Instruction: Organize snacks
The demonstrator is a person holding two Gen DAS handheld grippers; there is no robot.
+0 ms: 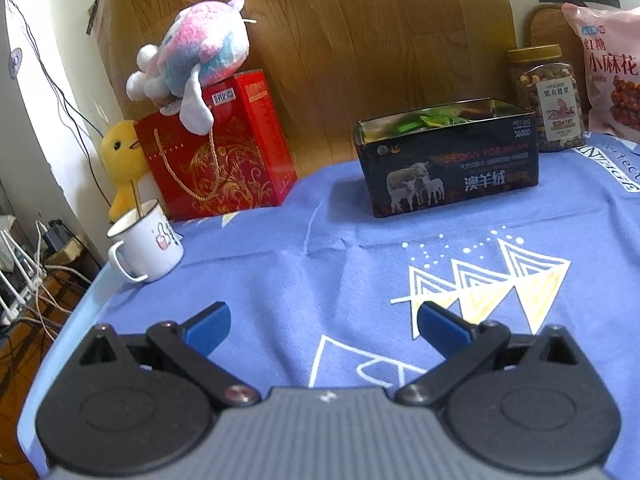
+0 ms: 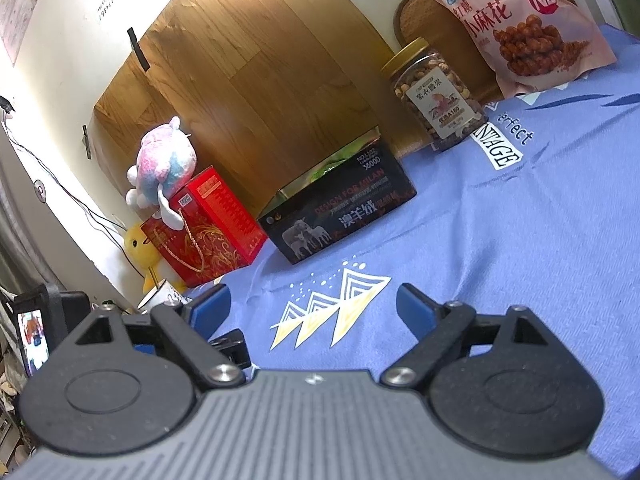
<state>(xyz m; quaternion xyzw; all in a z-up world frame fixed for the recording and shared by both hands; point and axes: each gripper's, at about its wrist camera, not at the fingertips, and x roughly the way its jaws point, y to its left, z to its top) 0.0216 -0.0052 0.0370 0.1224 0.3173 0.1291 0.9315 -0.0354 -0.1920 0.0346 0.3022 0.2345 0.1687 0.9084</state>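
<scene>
- The left tongs [image 1: 324, 326] hang open over the blue patterned cloth [image 1: 320, 248] that covers the desk, nothing between the blue fingertips [image 1: 210, 326]
- The right tongs [image 2: 312, 308] are open too and empty, tilted above the same cloth near its white and yellow triangle print [image 2: 332, 304]
- A dark tin box [image 1: 448, 164] stands toward the far edge of the desk, lid off, its long side printed with sheep and Chinese lettering; green packets [image 1: 434, 120] show just above its rim
- At the far right corner stands a clear jar of nuts [image 1: 546, 100] with a gold lid and a paper label, upright, just beside the tin
- Next to the jar, a pink snack bag [image 1: 608, 68] leans upright at the far right edge; it bears red Chinese characters and a picture of brown twisted pieces
- At the far left corner a red gift box [image 1: 218, 148] with a gold cord handle carries a pink and blue plush toy [image 1: 192, 56] on top
- A yellow plush duck [image 1: 122, 160] sits beside the red box at the left edge
- A white enamel mug [image 1: 146, 244] stands at the left edge, a stick rising from it
</scene>
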